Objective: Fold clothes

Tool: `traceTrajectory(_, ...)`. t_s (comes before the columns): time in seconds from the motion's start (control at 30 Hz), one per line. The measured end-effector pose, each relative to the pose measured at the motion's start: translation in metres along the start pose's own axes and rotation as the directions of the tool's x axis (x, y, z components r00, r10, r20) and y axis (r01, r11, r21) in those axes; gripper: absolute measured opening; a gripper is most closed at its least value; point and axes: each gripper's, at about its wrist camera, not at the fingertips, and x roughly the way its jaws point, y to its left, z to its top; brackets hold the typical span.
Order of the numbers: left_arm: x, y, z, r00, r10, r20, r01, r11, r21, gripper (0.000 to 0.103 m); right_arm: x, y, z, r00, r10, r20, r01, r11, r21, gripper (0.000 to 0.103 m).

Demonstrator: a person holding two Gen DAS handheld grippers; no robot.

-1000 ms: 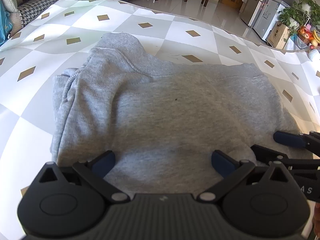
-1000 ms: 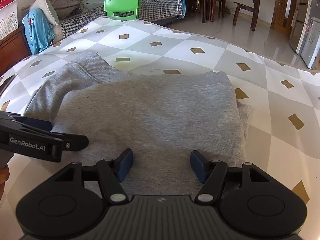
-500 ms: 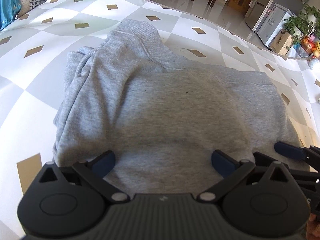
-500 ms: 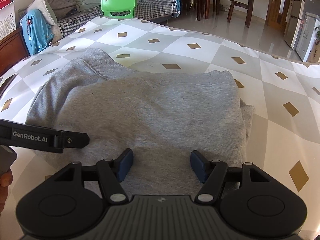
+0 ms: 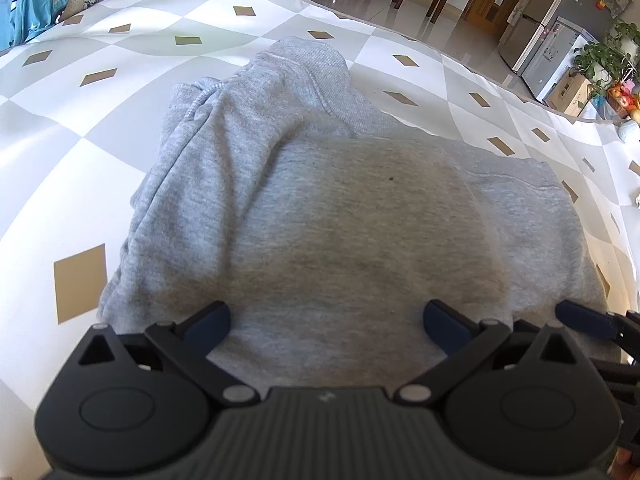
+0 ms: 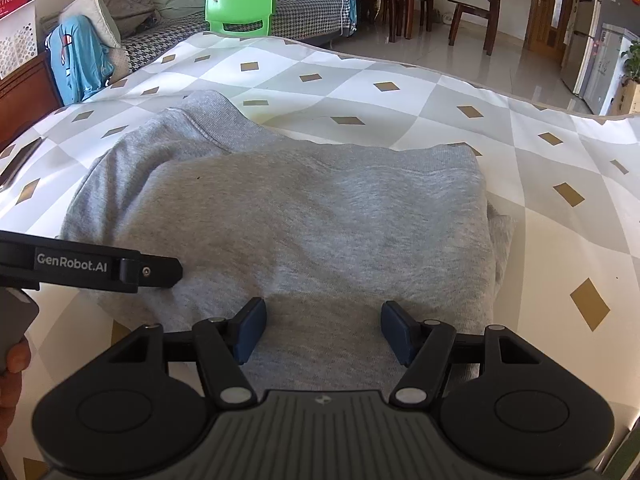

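A grey sweatshirt [image 5: 344, 216] lies folded on the checkered cloth [image 5: 80, 168], its collar [image 6: 200, 120] pointing away from me. My left gripper [image 5: 326, 322] hovers over the garment's near edge with its jaws wide open and only flat fabric under them. My right gripper [image 6: 325, 328] stands open over the same edge, further right, with nothing pinched. One finger of the left gripper [image 6: 152, 272] reaches in from the left in the right wrist view. The right gripper's blue pad [image 5: 580, 318] shows at the right edge of the left wrist view.
The patterned cloth [image 6: 540, 184] spreads around the sweatshirt on all sides. Beyond its far edge stand a green chair [image 6: 242, 4], a sofa with clothes [image 6: 132, 8], wooden chairs [image 6: 476, 8] and a fridge [image 5: 556, 44]. A hand [image 6: 12, 364] shows at the lower left.
Both grippers have drifted sideways along the sweatshirt's near edge, and the garment now looms larger in the left wrist view. The jaws of both stand as wide as before.
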Motion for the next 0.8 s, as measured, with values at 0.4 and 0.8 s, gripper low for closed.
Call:
traceTrajectory(0.4,-0.019,0.001,-0.029,1.0,0.011,0.015,-0.011,1.0,0.004,0.103,-0.022,0.014,-0.03,1.0,-0.008,0.026,0.008,1.0,-0.014,0.066)
traceTrajectory(0.8,-0.034,-0.003,-0.054,0.999,0.023,0.026,-0.024,0.999,0.036,0.103,-0.033,0.024,-0.047,0.999,-0.032,0.033,0.033,0.998,-0.048,0.069)
